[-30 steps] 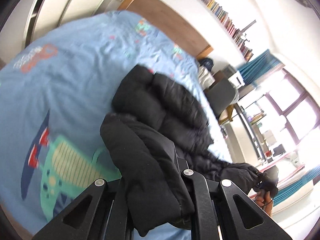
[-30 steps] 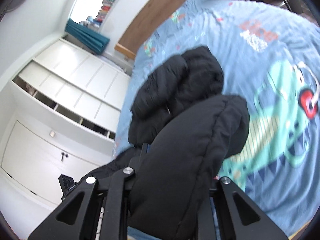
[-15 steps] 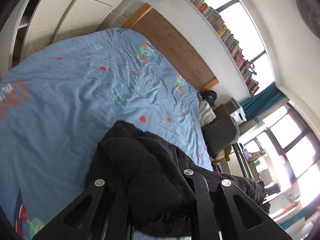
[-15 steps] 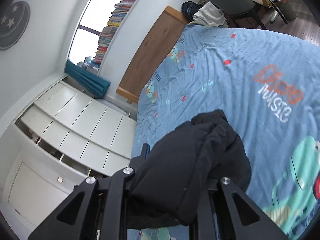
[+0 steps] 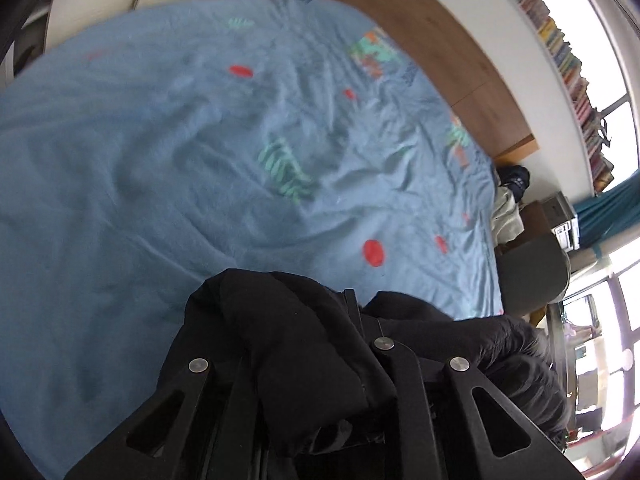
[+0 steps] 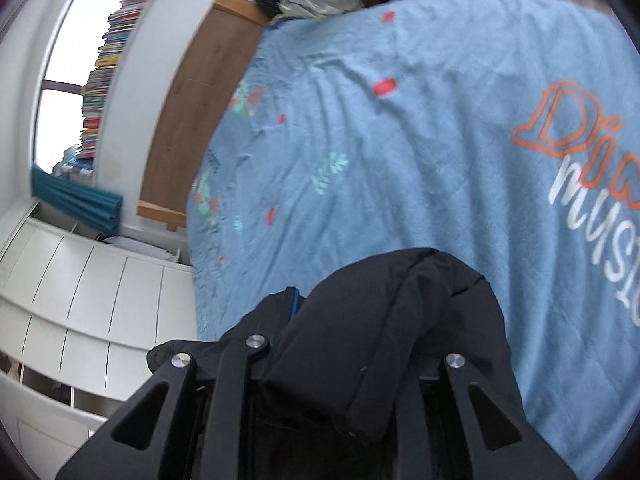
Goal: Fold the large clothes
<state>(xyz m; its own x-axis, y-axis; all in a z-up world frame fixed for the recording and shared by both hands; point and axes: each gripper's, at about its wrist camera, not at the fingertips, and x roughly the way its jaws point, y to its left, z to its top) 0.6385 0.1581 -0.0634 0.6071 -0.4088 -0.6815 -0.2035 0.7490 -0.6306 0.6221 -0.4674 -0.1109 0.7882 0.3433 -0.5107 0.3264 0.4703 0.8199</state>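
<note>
A black puffer jacket (image 5: 280, 344) bulges between the fingers of my left gripper (image 5: 304, 320), which is shut on it and holds it above a blue bedspread (image 5: 200, 140). In the right wrist view the same jacket (image 6: 400, 328) drapes over my right gripper (image 6: 360, 312), which is shut on it. The fingertips of both grippers are hidden by the fabric. The rest of the jacket hangs out of sight below both cameras.
The bed has a wooden headboard (image 5: 448, 40) at its far end. A grey chair (image 5: 532, 268) with clothes stands beside the bed. White wardrobe doors (image 6: 80, 292) line the other side. Bookshelves (image 5: 568, 52) run along the wall under the windows.
Both grippers have carried the jacket up and forward over the bed towards the headboard. The part of the jacket that lay on the bedspread is no longer in view.
</note>
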